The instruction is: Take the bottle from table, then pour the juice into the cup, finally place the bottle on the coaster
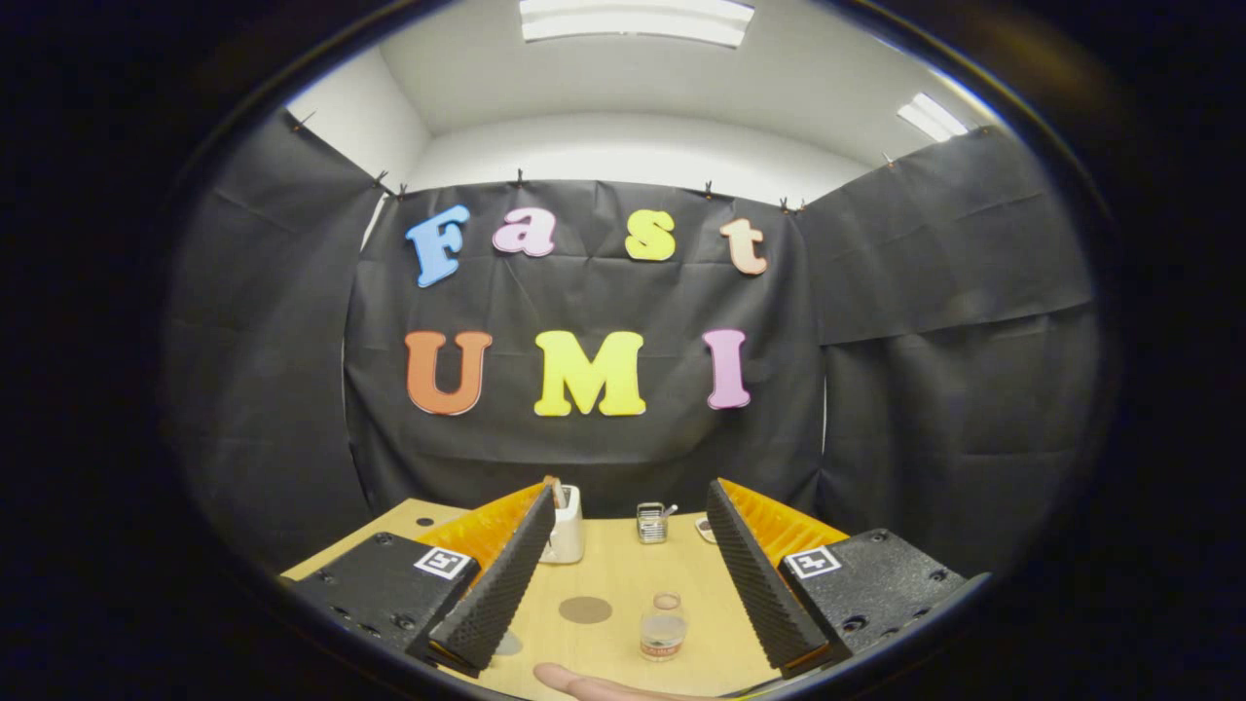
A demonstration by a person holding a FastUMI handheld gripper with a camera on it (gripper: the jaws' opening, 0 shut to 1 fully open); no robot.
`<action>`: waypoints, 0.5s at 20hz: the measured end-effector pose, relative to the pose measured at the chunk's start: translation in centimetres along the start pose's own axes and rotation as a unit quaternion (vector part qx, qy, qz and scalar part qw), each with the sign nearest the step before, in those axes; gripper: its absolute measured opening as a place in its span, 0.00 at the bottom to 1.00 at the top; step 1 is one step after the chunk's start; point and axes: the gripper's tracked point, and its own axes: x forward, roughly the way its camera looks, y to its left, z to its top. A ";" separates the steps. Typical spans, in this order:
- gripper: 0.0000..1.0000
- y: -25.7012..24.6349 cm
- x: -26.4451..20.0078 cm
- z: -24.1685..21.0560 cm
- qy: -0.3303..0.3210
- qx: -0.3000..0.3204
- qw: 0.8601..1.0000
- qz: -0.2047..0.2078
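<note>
My gripper (631, 497) is held above the wooden table (623, 565), fingers spread wide with nothing between them. Below, between the fingers, stands a small clear bottle (663, 628) with an orange label, seen from above. A round brown coaster (585, 609) lies flat on the table just left of the bottle. A white cup (567, 526) stands farther back, beside the left finger's tip and partly hidden by it. The bottle, the coaster and the cup are all apart from one another and from the fingers.
A small metal rack (651, 523) stands at the table's far edge, with a small pale dish (705, 530) to its right. A grey round spot (507, 643) lies by the left finger's base. A person's fingertip (584, 683) shows at the near edge. Black cloth walls close the booth.
</note>
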 end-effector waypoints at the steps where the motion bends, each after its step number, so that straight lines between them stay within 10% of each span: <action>1: 1.00 0.0 0.1 -0.2 0.002 -0.001 1.000 0.000; 10: 1.00 -1.1 1.1 -1.8 -0.002 -0.016 1.000 -0.014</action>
